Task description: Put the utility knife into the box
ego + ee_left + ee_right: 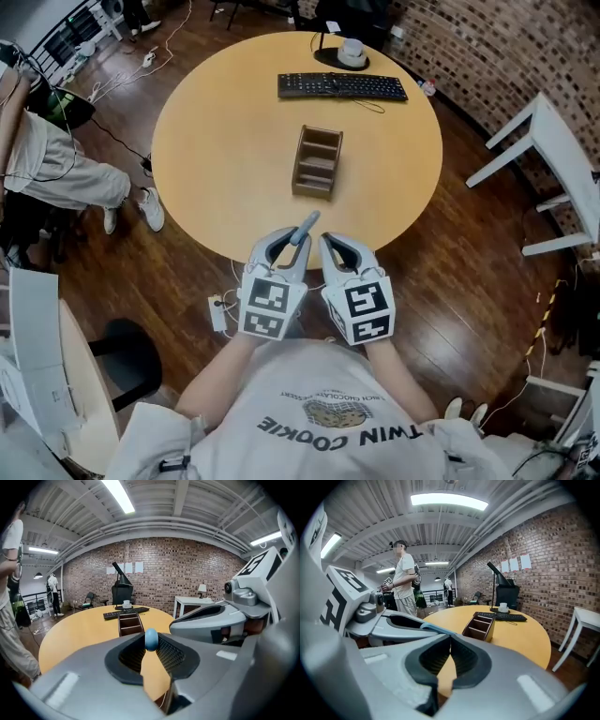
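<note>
My left gripper [289,244] is shut on a blue-grey utility knife [305,227], whose end sticks out past the jaws toward the table. In the left gripper view the knife's rounded blue end [151,638] sits pinched between the dark pads [171,654]. The brown wooden box [317,160] with open compartments stands upright at the middle of the round table [216,141], well ahead of both grippers. My right gripper [337,246] hovers close beside the left one at the table's near edge. Its jaws [450,641] are shut with nothing in them. From the right gripper view the box [480,626] shows ahead.
A black keyboard [342,86] and a white cup [352,52] lie at the table's far side. A person [56,169] is at the left. A white table [553,150] stands at the right, a power strip [217,312] on the floor.
</note>
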A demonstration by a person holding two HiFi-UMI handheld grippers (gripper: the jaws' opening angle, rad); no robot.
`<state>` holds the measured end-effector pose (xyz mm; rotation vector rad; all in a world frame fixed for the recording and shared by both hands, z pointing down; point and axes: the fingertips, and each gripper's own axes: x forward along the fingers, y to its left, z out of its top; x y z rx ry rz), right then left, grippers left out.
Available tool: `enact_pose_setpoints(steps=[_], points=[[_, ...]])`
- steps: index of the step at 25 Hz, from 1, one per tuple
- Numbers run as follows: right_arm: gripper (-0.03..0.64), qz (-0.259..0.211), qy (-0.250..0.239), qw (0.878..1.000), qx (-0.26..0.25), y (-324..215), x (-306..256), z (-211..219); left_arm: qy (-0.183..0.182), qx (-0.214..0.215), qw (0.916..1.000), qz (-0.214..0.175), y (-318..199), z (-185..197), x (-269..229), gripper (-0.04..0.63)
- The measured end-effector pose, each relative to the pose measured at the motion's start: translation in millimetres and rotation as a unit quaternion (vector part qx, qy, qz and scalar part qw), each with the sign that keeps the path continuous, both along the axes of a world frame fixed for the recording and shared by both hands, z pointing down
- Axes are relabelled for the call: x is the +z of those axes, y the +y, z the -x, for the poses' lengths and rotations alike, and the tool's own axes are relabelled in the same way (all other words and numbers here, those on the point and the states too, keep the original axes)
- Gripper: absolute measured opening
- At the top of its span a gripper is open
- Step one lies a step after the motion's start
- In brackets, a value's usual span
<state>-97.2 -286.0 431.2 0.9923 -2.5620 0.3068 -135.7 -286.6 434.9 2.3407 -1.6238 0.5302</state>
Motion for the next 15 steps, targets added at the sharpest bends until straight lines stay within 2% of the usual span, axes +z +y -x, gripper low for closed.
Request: enact_pose_setpoints(steps=[5, 9, 12, 15], points=[[0.003, -0.002, 0.016, 0.999, 0.040, -26.1, 4.8, 11.9, -0.036, 0.061, 0.9975, -0.003, -32.1, 12.4, 4.2, 0.075], [0.003, -0.004, 0.026, 0.997, 0.067, -44.6, 8.9, 23.5, -0.069, 0.111, 0.9914, 0.002, -50.8, 21.3, 16.6, 0.075], [0.003, -0.004, 0.035, 0.996, 0.080, -54.8, 14.5, 29.3, -0.094, 0.147, 0.9846, 0.001, -63.5, 24.6, 24.7, 0.075], [0.003, -0.003, 0.040, 0.995, 0.093, -59.2, 22.0, 30.8, -0.145, 0.186, 0.9717, -0.007, -71.8, 27.0, 32.8, 0.075]])
